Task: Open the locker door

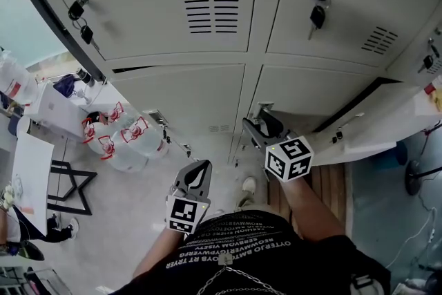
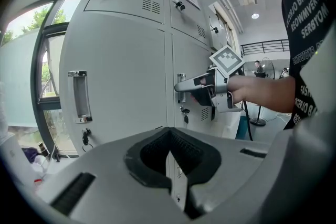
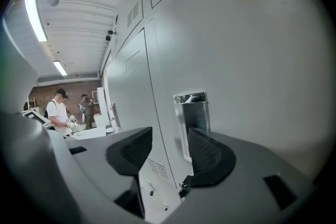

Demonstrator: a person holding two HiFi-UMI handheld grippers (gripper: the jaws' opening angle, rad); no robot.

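The pale grey metal locker door (image 3: pixel 252 55) fills the right half of the right gripper view. It stands upright, long axis vertical, its face turned toward the person. Its tall chrome recessed handle (image 3: pixel 192 113), also vertical, sits by the door's left edge near centre frame. The right gripper (image 3: pixel 170 141) points at that handle with jaws spread wide, clasping nothing. The left gripper (image 1: pixel 196 175), at lower centre of the head view, has its jaws pressed together and empty, apart from the lockers.

Handle (image 3: pixel 192 115) ahead of right gripper (image 1: pixel 258 125), left gripper (image 1: pixel 199 168) farther back, bottles (image 1: pixel 130 141) at left
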